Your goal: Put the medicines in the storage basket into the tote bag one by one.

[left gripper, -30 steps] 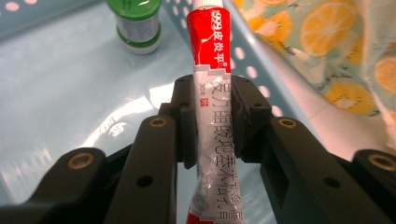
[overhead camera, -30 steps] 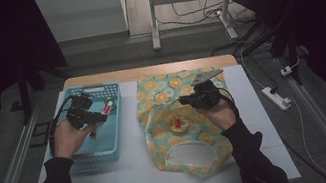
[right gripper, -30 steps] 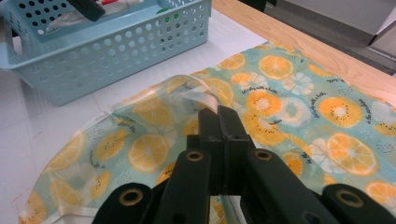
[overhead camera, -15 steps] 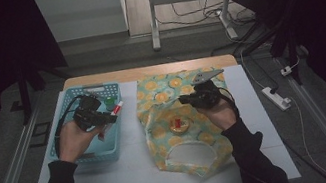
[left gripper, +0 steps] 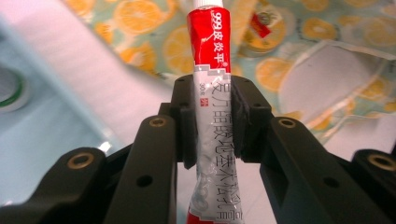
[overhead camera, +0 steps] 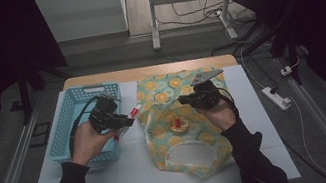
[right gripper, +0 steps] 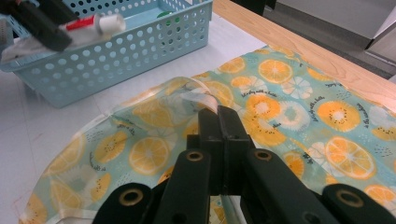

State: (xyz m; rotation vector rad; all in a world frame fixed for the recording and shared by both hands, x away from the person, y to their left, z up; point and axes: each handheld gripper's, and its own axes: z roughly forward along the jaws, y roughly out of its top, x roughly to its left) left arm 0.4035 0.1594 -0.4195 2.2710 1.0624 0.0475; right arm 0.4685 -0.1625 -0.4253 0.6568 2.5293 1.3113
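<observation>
We see the desk (overhead camera: 116, 181) first, its pale top carrying everything, with a strip of wood along the far edge. Spread over its middle lies the citrus-print bag (overhead camera: 178, 134), flat fabric with orange and lemon slices on a teal ground, its cut-out handle toward the person. To the left of the bag sits the light blue basket (overhead camera: 64, 134), with perforated walls; in the right gripper view it stands beyond the raised fold of the bag (right gripper: 140, 149).

We see the right gripper (overhead camera: 184, 100) over the far right part of the bag. Its jaws are pressed together on a fold of the bag's fabric, which rises in a lifted edge just ahead of them in its own view.

The left gripper (overhead camera: 130, 121) is above the basket's right wall, pointing toward the bag. Its jaws clamp the ointment tube (left gripper: 211, 93) around the middle: a red and silver tube with printed characters and a white cap, which sticks out past the jaw tips over the gap between basket and bag.

Smallest, we see a small round item (overhead camera: 178, 124) with a red patch lying on the bag near its middle.
</observation>
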